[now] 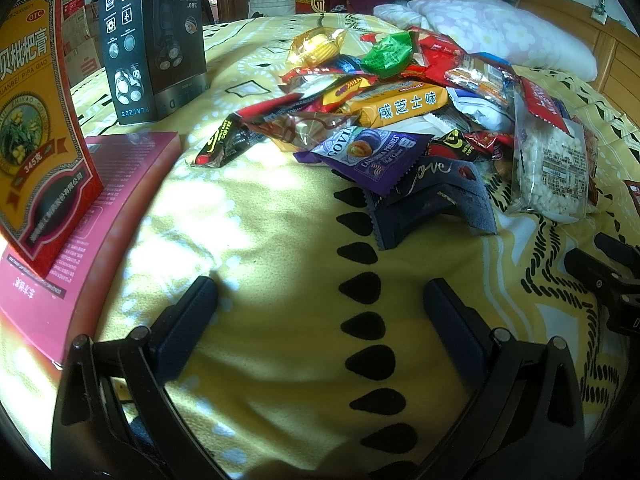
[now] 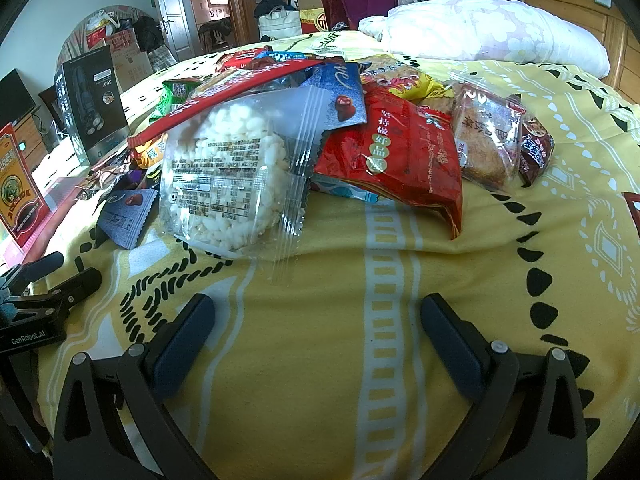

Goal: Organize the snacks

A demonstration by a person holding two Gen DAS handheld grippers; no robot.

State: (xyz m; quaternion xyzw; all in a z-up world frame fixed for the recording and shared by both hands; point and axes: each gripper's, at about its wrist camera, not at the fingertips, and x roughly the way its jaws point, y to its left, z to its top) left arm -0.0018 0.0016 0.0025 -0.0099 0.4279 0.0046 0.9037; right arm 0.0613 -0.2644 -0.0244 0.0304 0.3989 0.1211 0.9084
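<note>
Splayed dark tongs [image 2: 318, 314] above crinkly snack wrappers [image 2: 304, 136].

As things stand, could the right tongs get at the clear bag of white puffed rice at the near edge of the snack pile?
Probably yes. The right tongs are open and empty, and the puffed rice bag lies just ahead, slightly to their left, atop the pile's near edge. Only bare yellow blanket lies between them.

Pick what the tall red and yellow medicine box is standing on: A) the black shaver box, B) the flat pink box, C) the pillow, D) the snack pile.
B: the red and yellow medicine box stands upright on the flat pink box, left of the snack pile.
</note>
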